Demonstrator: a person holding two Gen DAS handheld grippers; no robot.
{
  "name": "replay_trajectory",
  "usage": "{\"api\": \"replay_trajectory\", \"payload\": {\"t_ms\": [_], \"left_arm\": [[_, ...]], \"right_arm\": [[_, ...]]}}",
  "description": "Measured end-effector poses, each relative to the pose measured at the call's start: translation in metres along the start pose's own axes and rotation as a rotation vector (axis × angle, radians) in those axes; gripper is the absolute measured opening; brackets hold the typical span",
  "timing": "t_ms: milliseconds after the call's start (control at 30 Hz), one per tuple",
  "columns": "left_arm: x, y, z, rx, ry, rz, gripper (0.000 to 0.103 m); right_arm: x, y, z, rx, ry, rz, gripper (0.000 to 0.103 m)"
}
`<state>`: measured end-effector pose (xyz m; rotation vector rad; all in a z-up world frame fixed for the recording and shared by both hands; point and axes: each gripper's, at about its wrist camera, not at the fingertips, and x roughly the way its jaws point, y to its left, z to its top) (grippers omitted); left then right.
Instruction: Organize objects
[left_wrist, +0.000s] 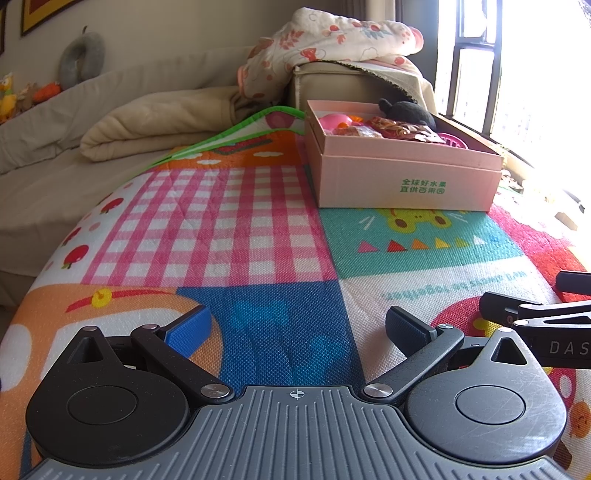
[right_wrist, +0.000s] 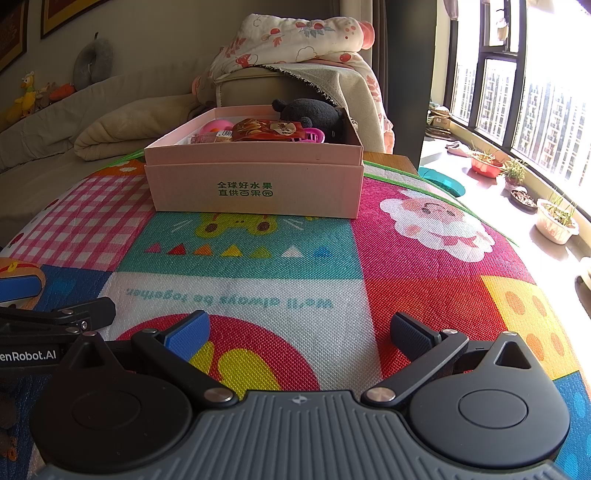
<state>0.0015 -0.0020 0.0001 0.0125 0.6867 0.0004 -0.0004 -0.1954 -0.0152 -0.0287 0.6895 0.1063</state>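
Note:
A pink cardboard box (left_wrist: 406, 181) (right_wrist: 255, 188) stands at the far side of the colourful play mat (left_wrist: 240, 229) (right_wrist: 295, 266). It holds a black plush toy (left_wrist: 410, 110) (right_wrist: 314, 112), a red snack packet (left_wrist: 399, 129) (right_wrist: 267, 130), a pink round toy (left_wrist: 334, 120) (right_wrist: 212, 126) and a pink basket (right_wrist: 314, 136). My left gripper (left_wrist: 297, 328) is open and empty, low over the mat, well short of the box. My right gripper (right_wrist: 301, 332) is open and empty, beside the left one. Each gripper shows at the edge of the other's view.
A beige sofa with a folded blanket (left_wrist: 155, 122) (right_wrist: 129, 125) lies behind the mat on the left. A floral quilt (left_wrist: 332, 40) (right_wrist: 291, 37) is draped over the sofa arm. Potted plants (right_wrist: 554, 218) stand by the window on the right.

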Motion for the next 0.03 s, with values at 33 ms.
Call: {"api": "replay_trajectory", "payload": {"t_ms": [33], "left_arm": [[0.0, 0.0, 0.0, 0.0, 0.0, 0.0, 0.103]], "right_arm": [[-0.0001, 0.0, -0.0001, 0.0, 0.0, 0.0, 0.103]]}}
